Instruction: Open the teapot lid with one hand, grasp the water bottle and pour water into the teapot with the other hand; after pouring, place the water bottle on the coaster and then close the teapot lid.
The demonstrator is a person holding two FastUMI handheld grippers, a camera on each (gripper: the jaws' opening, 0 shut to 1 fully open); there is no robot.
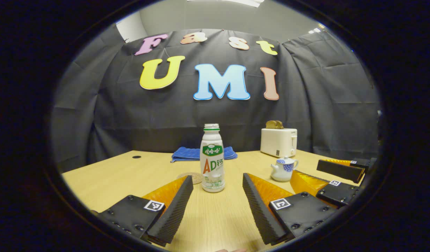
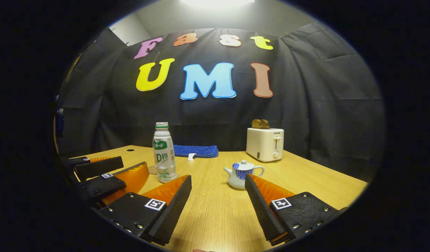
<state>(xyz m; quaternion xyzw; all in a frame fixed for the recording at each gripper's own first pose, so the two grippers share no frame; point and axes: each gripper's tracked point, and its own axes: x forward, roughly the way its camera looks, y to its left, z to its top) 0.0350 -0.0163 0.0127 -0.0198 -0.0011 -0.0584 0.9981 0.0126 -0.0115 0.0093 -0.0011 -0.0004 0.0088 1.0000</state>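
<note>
Standing behind bottle [image 1: 212,159]: blue cloth [image 1: 197,153] | toaster [image 1: 278,141] beyond teapot [image 1: 283,169]

Bare tabletop [image 1: 215,217] lies open before the upright water bottle [image 1: 212,159], while the teapot [image 2: 242,174] and toaster [image 2: 265,143] stand well apart rightward.

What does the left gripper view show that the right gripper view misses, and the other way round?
Left gripper view: the water bottle stands straight ahead of its open left tool, with the right tool at the right edge. Right gripper view: the toaster turns its lever face, and a white tag lies on the blue cloth. Both: the lidded teapot, bottle and toaster on the table.
</note>
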